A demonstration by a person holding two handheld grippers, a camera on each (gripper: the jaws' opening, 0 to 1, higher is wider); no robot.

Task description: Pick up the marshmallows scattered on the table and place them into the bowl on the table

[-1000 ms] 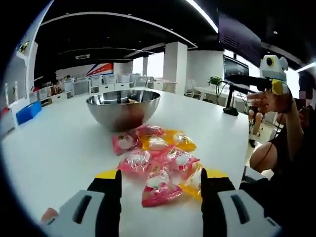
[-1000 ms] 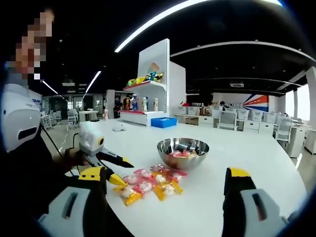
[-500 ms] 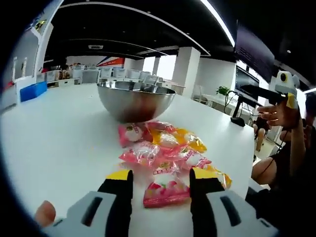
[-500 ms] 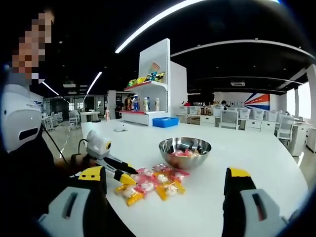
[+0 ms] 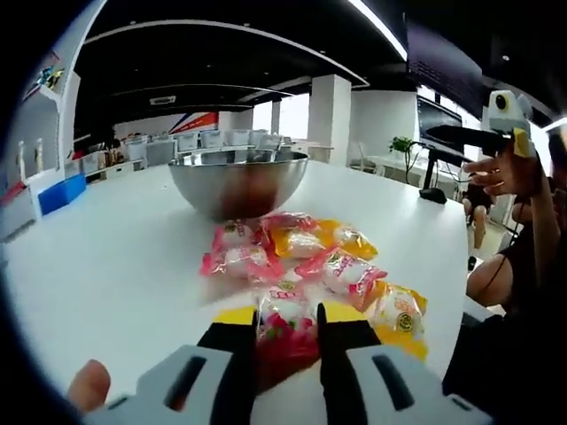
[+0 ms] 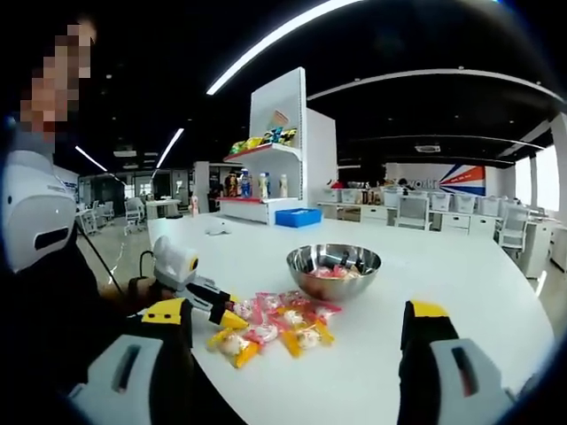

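1. Left gripper (image 5: 286,329), grey body with black jaws and yellow tips: its jaws are clamped on a pink-and-white wrapped marshmallow packet (image 5: 285,320) at the near end of the pile. We judge the step in hand to be the lift; we would raise it straight up so the neighbouring packets do not drag along, and hold the squeeze gentle, since the soft wrapper could slip or crush.

2. Scattered marshmallows (image 5: 297,257), a loose cluster of pink, yellow and orange wrapped packets: they lie on the table between the held packet and the bowl, several overlapping. A yellow packet (image 5: 399,314) lies just beside the left gripper's jaw on that view's right.

3. Round polished steel bowl (image 5: 237,180): it stands upright beyond the pile, touching or just beside the farthest packets; we cannot tell which. In the right gripper view the bowl (image 6: 333,269) already holds some pink packets. We would carry the packet over the rim before letting go.

4. Right gripper (image 6: 301,332), same make: jaws wide apart and holding nothing, hanging well back from the pile. In the left gripper view it (image 5: 483,124) is held up in a hand at the right edge.

5. White, smooth table (image 5: 115,257): broad with a curved edge, bare around the pile.

6. Room: open office with a dark ceiling and strip lights, a white shelf unit (image 6: 275,150) of colourful goods, and a blue bin (image 6: 298,217).
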